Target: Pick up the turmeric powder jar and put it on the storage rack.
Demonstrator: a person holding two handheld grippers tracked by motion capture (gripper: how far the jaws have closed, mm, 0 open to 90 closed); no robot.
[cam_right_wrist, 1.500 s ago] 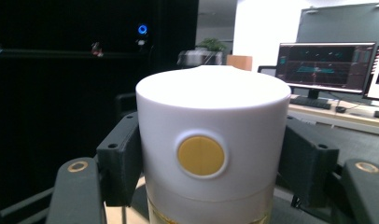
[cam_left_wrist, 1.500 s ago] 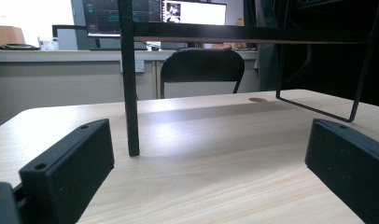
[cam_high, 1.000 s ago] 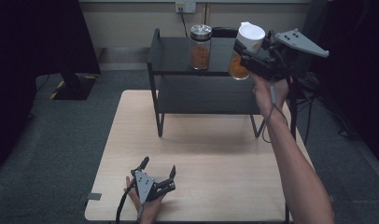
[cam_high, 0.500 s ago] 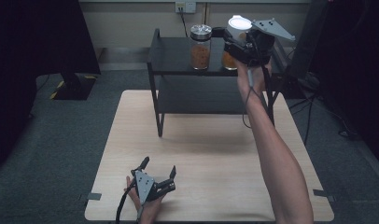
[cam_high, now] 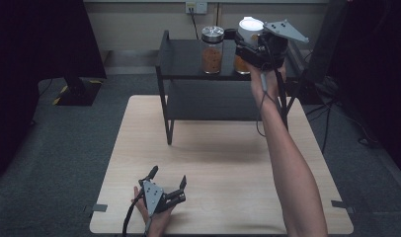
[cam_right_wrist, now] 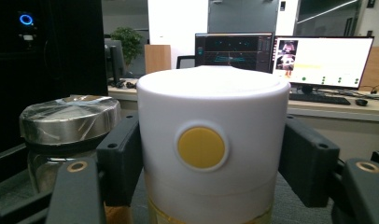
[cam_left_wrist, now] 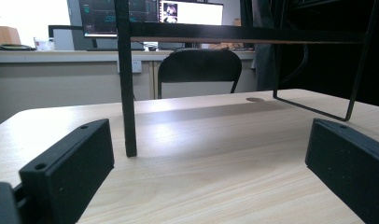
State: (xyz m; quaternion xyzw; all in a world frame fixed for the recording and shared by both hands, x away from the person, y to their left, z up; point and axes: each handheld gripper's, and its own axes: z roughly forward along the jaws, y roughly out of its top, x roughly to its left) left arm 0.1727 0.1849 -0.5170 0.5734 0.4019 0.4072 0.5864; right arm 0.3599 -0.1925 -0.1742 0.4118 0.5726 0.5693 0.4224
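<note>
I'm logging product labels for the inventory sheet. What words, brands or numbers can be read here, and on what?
None can be read.
White-lidded jar: a plain yellow dot, no lettering.
Steel-lidded jar: no label seen.
Monitors: their screen text is too small and blurred.

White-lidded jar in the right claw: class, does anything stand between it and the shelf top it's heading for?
Nothing visible blocks it. The white-lidded jar is held over the shelf top by the right claw. The silver-lidded jar stands close beside it, toward the left, not beneath.
</note>
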